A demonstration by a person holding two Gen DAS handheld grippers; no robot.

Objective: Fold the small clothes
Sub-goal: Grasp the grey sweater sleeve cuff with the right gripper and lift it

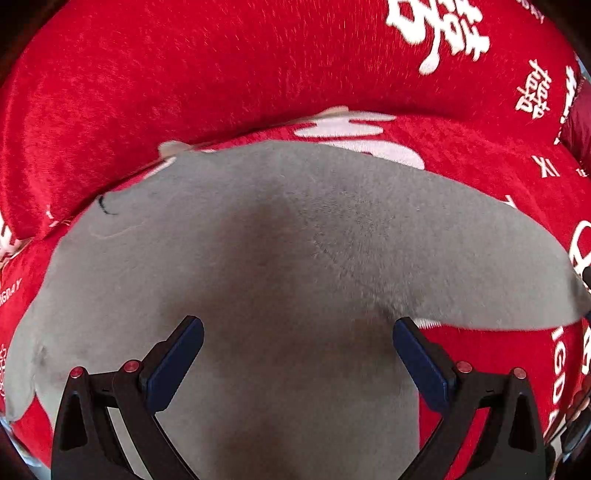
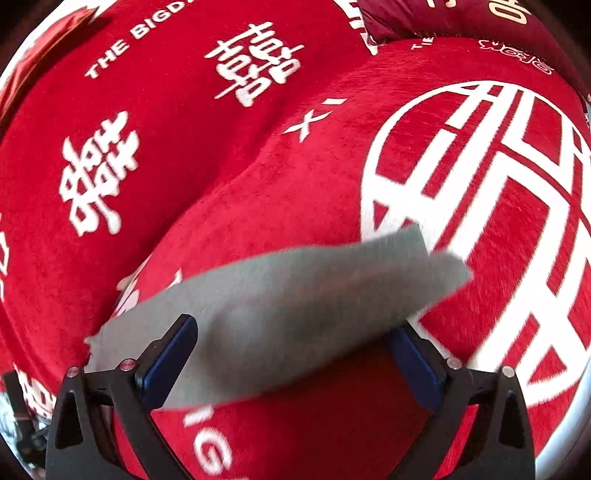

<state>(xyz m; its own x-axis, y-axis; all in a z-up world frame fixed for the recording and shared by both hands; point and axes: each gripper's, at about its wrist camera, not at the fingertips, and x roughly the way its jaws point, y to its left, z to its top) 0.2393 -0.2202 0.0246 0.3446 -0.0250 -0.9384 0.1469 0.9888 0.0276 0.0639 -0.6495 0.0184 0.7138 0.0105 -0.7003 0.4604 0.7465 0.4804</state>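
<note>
A small grey garment (image 1: 280,258) lies spread on a red cover, filling the middle of the left wrist view. My left gripper (image 1: 297,332) is open just above it, with the cloth under both fingers. In the right wrist view a blurred end of the grey garment (image 2: 295,306) lies between the fingers of my right gripper (image 2: 299,332), which is open. The cloth covers the tip of the right finger (image 2: 417,365). The left finger (image 2: 166,365) is beside the garment's edge.
The red plush cover (image 1: 184,74) with white characters and lettering drapes a sofa seat and backrest. A large white circular emblem (image 2: 498,221) lies right of the garment. A dark red cushion (image 2: 461,18) sits at the back right.
</note>
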